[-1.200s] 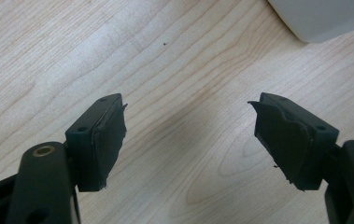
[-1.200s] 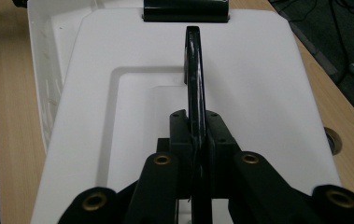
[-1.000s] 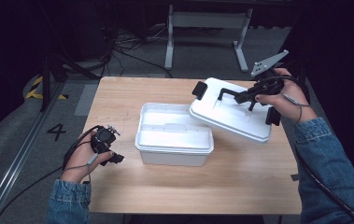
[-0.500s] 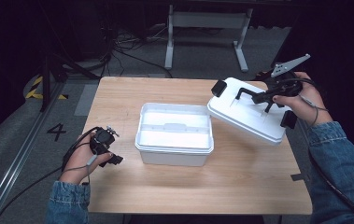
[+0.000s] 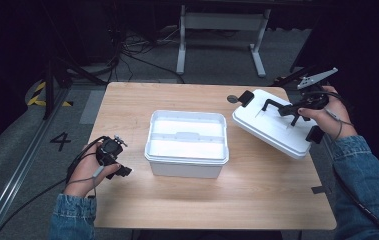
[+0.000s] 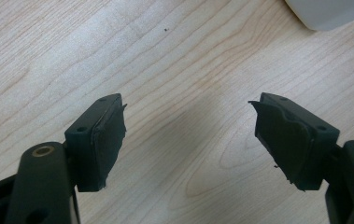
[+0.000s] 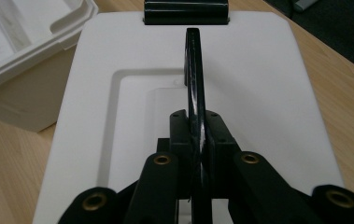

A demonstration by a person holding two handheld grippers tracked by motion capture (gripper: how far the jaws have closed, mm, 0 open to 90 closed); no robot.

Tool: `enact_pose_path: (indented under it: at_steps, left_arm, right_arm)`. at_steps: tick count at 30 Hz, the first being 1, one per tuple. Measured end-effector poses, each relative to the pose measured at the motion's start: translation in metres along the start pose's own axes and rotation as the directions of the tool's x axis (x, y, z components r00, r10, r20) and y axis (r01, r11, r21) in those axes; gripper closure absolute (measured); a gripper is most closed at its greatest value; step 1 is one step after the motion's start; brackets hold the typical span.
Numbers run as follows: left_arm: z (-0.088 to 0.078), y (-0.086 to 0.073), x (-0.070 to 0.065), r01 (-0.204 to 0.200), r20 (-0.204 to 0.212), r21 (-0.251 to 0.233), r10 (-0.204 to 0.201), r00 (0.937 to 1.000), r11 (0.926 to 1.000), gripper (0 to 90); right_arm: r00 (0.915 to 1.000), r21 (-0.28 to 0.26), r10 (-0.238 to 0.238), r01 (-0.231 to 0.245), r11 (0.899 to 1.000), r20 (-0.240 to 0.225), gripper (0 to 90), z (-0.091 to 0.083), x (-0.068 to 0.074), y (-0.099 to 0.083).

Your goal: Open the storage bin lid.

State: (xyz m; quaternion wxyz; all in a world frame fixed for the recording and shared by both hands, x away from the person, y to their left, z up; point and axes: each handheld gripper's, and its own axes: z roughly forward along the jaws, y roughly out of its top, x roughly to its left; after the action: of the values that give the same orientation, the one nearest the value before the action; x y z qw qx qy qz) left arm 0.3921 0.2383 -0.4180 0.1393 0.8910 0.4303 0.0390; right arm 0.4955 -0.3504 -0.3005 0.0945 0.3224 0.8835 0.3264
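Jaws of the right gripper (image 7: 197, 135) are pressed together on the thin black handle (image 7: 193, 70) that stands up from the middle of the white lid (image 5: 272, 127), and the person's right hand (image 5: 327, 117) holds the lid tilted above the right side of the wooden table (image 5: 257, 200), its near end low and close to the tabletop. A black latch (image 7: 186, 11) sits at the lid's far edge. Beside it, at the table's centre, stands the open white storage box (image 5: 187, 145), apart from the lid. Near the left edge the left hand (image 5: 84, 170) rests on the table with the left gripper (image 6: 188, 140), its jaws spread wide over bare wood, a corner of the box just beyond them.
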Motion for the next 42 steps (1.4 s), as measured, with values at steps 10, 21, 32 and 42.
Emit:
enact_pose_path:
  at_steps: [10,21,32,42]
  left_arm:
    - [0.001,-0.002,0.003,0.014,-0.004,0.005,-0.014,0.9999,0.9999,25.3]
    - [0.004,-0.001,0.004,0.016,0.0,0.009,-0.016,0.9999,0.9998,25.4]
    - [0.005,-0.001,0.004,0.013,0.001,0.012,-0.013,0.9999,0.9998,25.3]
    - [0.007,0.0,0.004,0.013,0.005,0.018,-0.013,0.9999,0.9998,25.3]
  right_arm:
    - [0.9991,0.004,0.042,-0.042,0.999,-0.002,84.4,0.027,-0.008,-0.021]
    - [0.9971,0.015,0.074,-0.074,0.997,-0.016,84.4,0.055,-0.012,-0.039]
    - [0.9955,0.019,0.09,-0.089,0.996,-0.031,84.4,0.08,-0.012,-0.052]
    - [0.9934,0.019,0.103,-0.102,0.995,-0.049,84.4,0.097,-0.011,-0.061]
